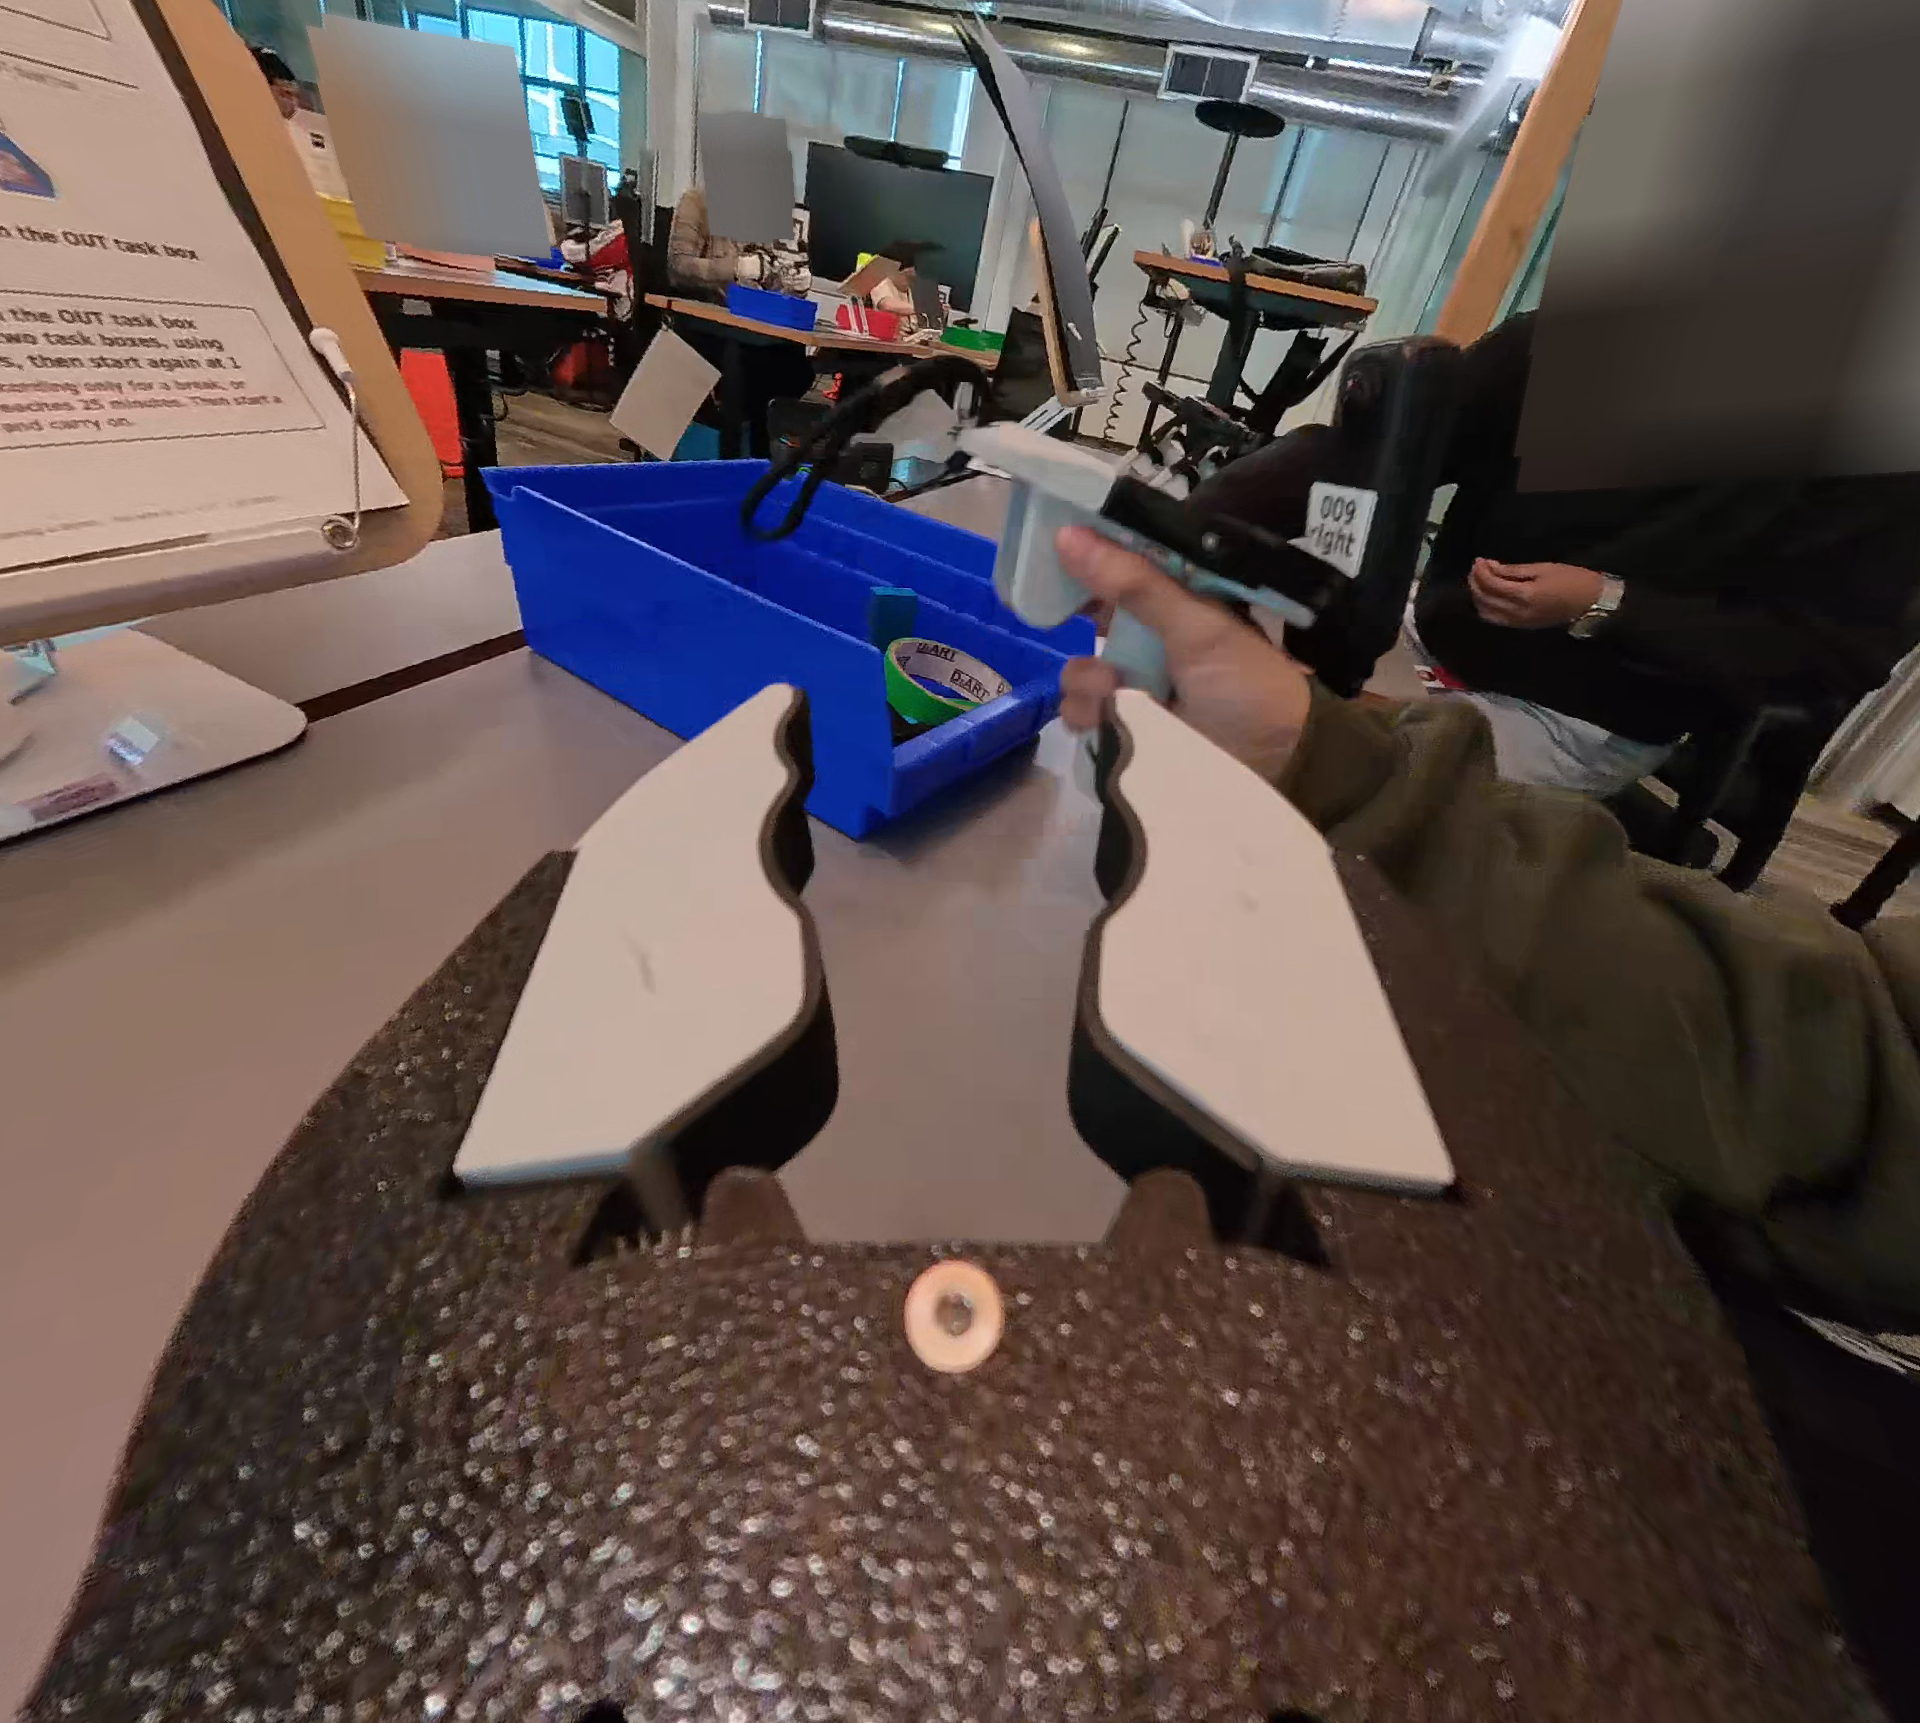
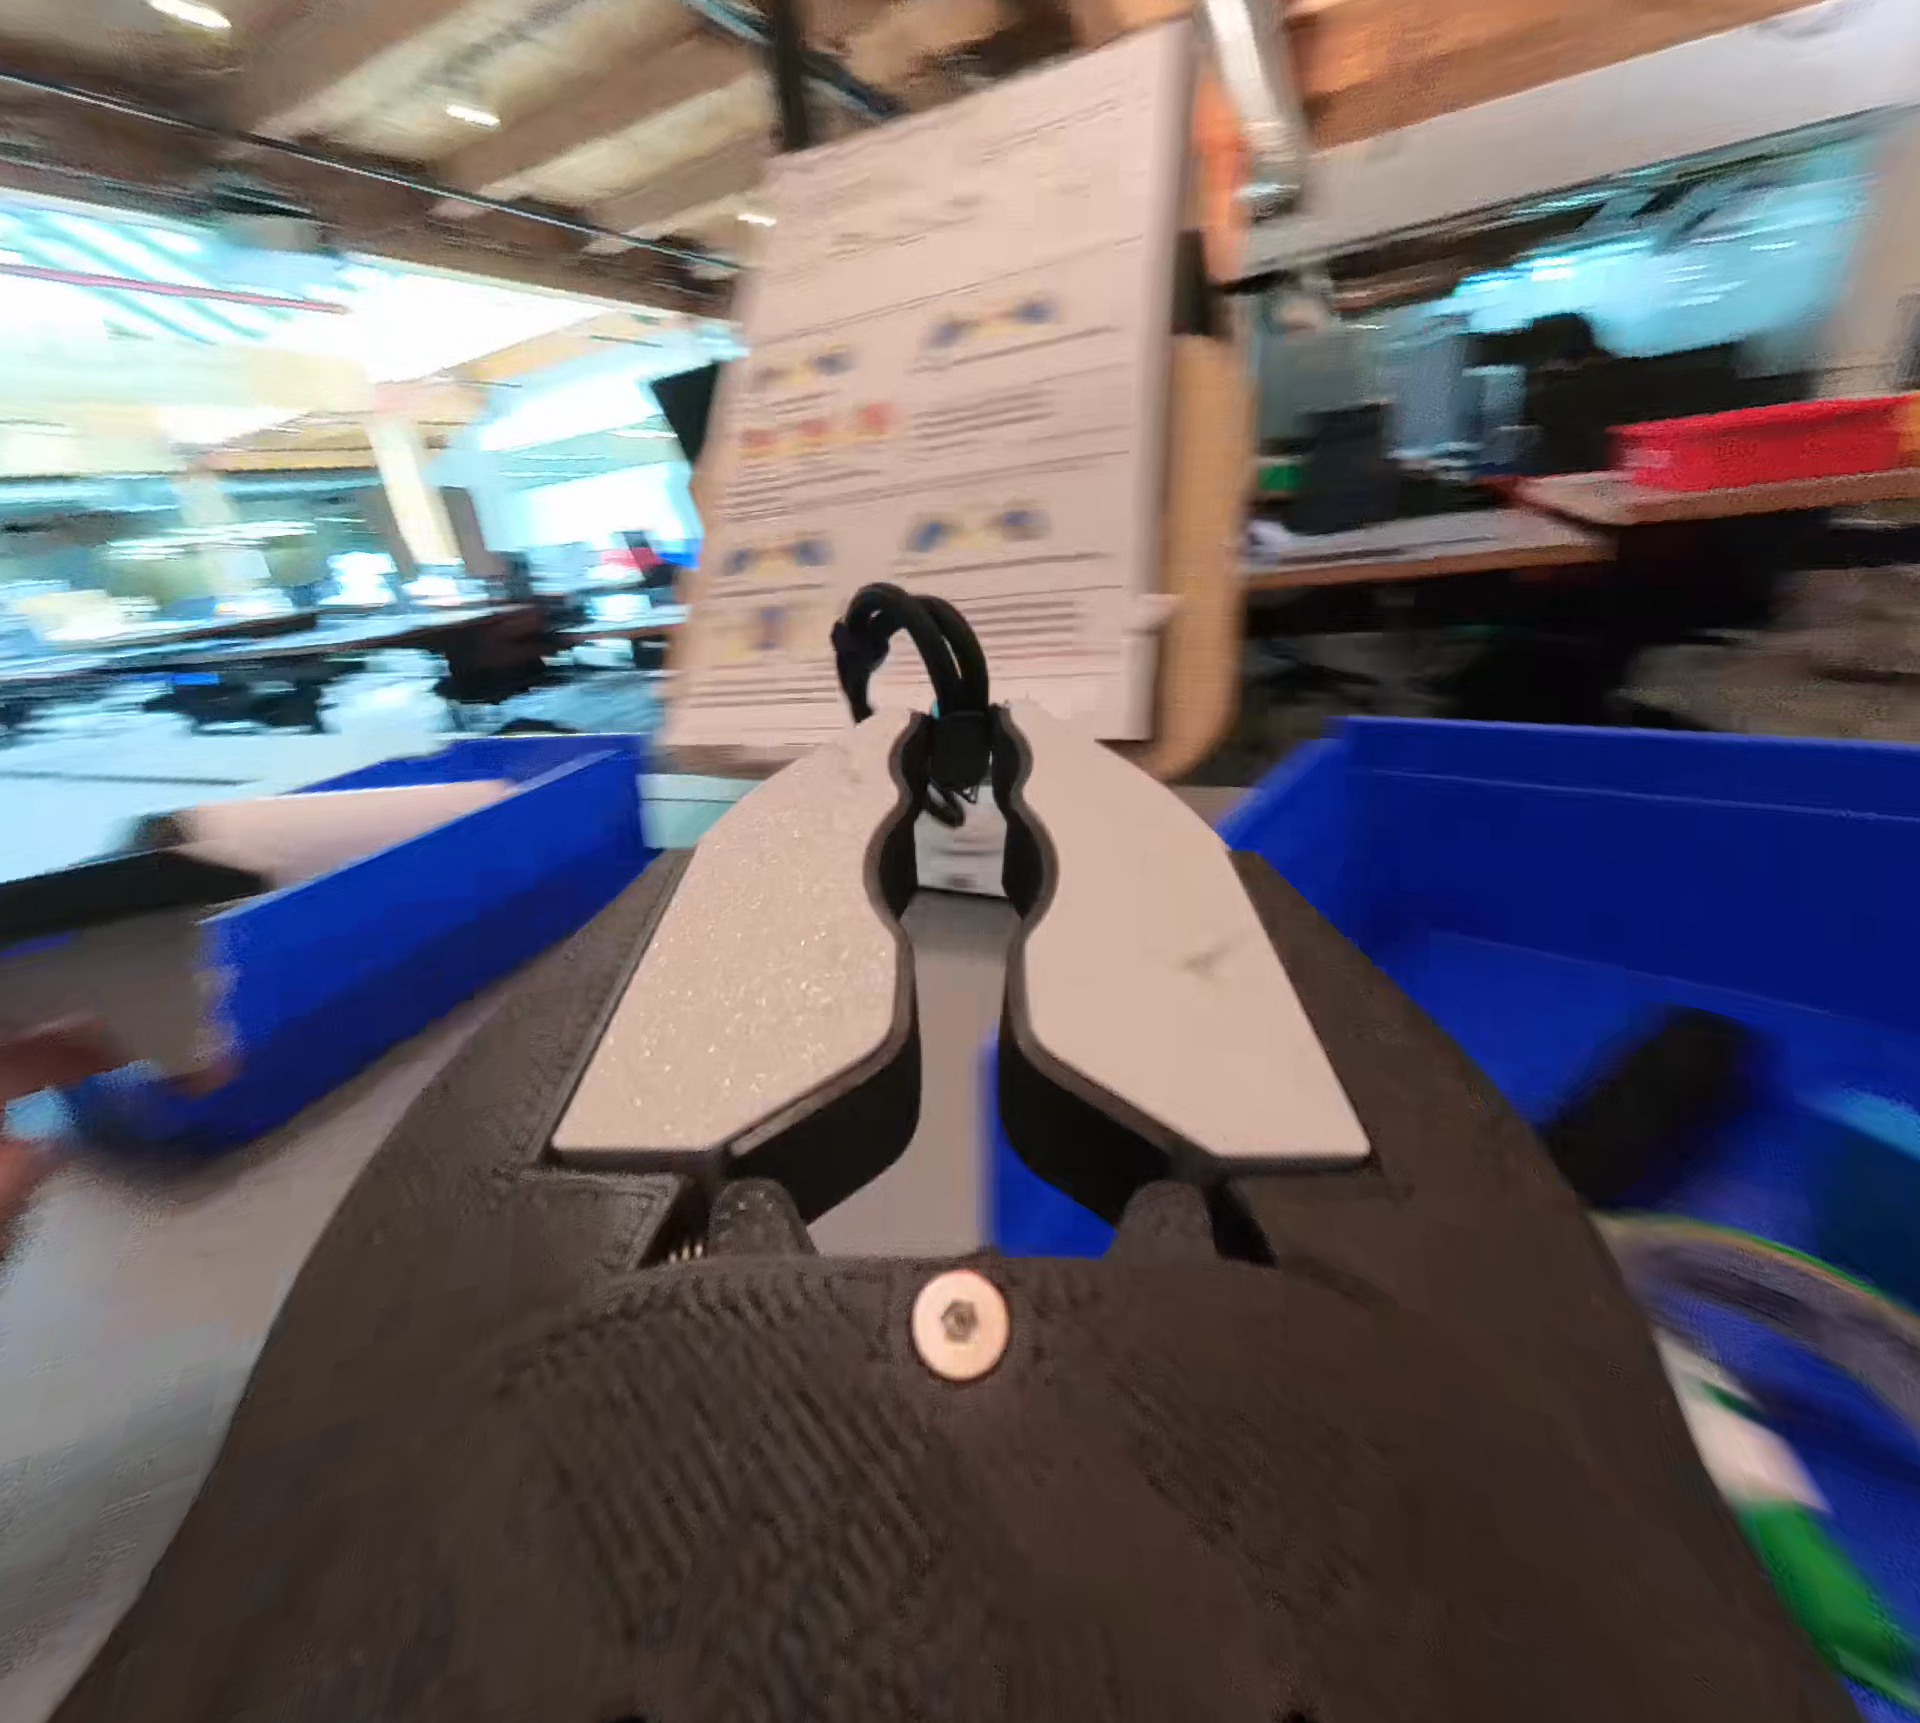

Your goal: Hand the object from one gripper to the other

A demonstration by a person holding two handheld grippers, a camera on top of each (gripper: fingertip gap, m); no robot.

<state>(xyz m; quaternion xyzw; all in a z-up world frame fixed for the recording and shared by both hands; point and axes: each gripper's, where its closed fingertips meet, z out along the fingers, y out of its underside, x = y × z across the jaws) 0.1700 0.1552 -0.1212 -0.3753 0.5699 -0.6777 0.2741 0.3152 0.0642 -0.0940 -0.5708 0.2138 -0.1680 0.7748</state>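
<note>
A black looped cord (image 2: 914,639) is pinched between the fingertips of my right gripper (image 2: 958,728), which is shut on it. The loop sticks up past the tips. In the left wrist view the right gripper (image 1: 971,447) is held by a hand above the blue bin (image 1: 675,593), and the cord (image 1: 831,439) hangs from its tip to the left. My left gripper (image 1: 951,738) is open and empty. It is low over the grey table (image 1: 312,894), just in front of the bin and below the cord.
The blue bin holds a green tape roll (image 1: 935,681) and a small blue block (image 1: 894,608). An instruction board on a stand (image 1: 156,271) is at the left. Blue bins (image 2: 1558,842) flank the right gripper. A person in dark clothes (image 1: 1662,593) sits at the right. About 20 cm separates my left fingertips from my right.
</note>
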